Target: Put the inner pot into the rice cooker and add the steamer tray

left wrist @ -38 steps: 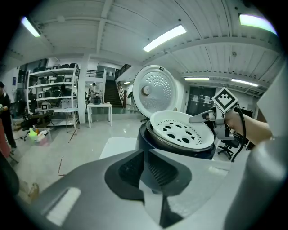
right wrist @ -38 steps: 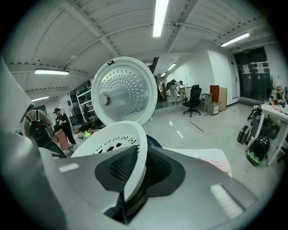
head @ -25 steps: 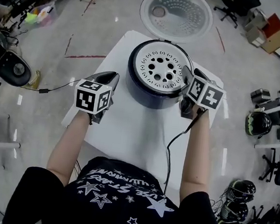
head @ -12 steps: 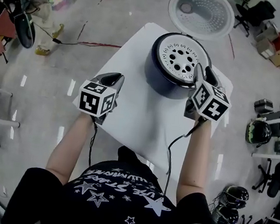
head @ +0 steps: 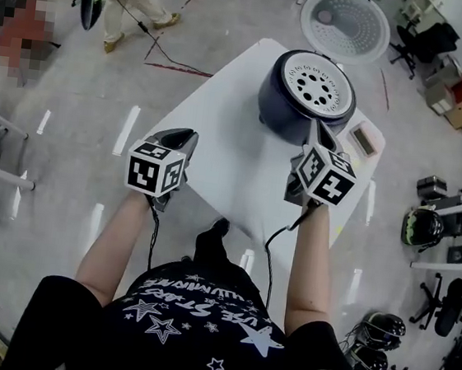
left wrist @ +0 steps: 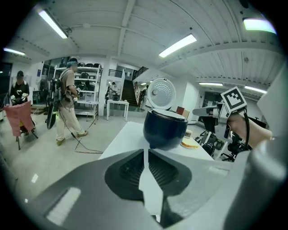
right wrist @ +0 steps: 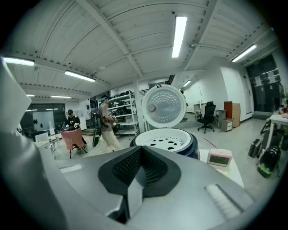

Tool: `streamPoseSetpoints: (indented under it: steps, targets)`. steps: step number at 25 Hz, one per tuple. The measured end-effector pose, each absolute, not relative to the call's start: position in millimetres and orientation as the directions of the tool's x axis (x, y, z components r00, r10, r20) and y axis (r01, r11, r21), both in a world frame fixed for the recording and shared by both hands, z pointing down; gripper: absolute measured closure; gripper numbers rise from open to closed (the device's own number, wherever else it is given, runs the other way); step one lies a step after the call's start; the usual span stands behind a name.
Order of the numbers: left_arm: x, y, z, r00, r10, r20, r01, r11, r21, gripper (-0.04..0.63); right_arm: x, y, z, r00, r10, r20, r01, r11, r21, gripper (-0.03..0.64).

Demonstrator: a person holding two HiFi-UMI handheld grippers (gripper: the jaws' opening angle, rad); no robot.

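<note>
My left gripper (head: 182, 137) hovers over the left edge of the white table (head: 233, 164), its jaws pressed together on nothing. Further right, the dark rice cooker (head: 283, 103) stands at the table's far end with its lid (head: 345, 23) raised and the perforated steamer tray (head: 294, 67) seated in its mouth. My right gripper (head: 314, 131) hangs just beside the cooker, not touching it. Its jaws have just been closing and now meet, with nothing between them.
</note>
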State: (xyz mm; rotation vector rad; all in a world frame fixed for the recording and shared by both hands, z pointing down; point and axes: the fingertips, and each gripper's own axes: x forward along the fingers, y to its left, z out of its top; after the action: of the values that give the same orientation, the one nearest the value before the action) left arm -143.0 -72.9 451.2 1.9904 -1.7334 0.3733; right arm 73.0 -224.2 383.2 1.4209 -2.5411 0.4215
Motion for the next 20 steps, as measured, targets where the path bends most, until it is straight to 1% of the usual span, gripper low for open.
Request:
streamPoseSetpoints:
  steps: [4, 9, 14, 20]
  targets:
    - [-141, -44, 450, 0.157, -0.864, 0.478, -0.982, -0.084, 0.17, 0.557, 60, -186, 392, -0.583, -0.748, 0.319, -0.811, 0.561, -0.167, 0.592]
    - [-136, -4, 443, 0.166, -0.868, 0.468, -0.979, -0.09, 0.18, 0.557, 44, -136, 393, -0.629, -0.7, 0.338, -0.769, 0.622, -0.144, 0.592]
    - [-122, 28, 439, 0.192, -0.866, 0.462, -0.974, -0.11, 0.199, 0.557, 48, -88, 396, -0.635, -0.684, 0.357, -0.758, 0.64, -0.123, 0.592]
    - [-105, 55, 461, 0.235, -0.843, 0.484, -0.962, -0.131, 0.238, 0.557, 56, -52, 418, -0.632, -0.665, 0.398, -0.752, 0.65, -0.107, 0.592]
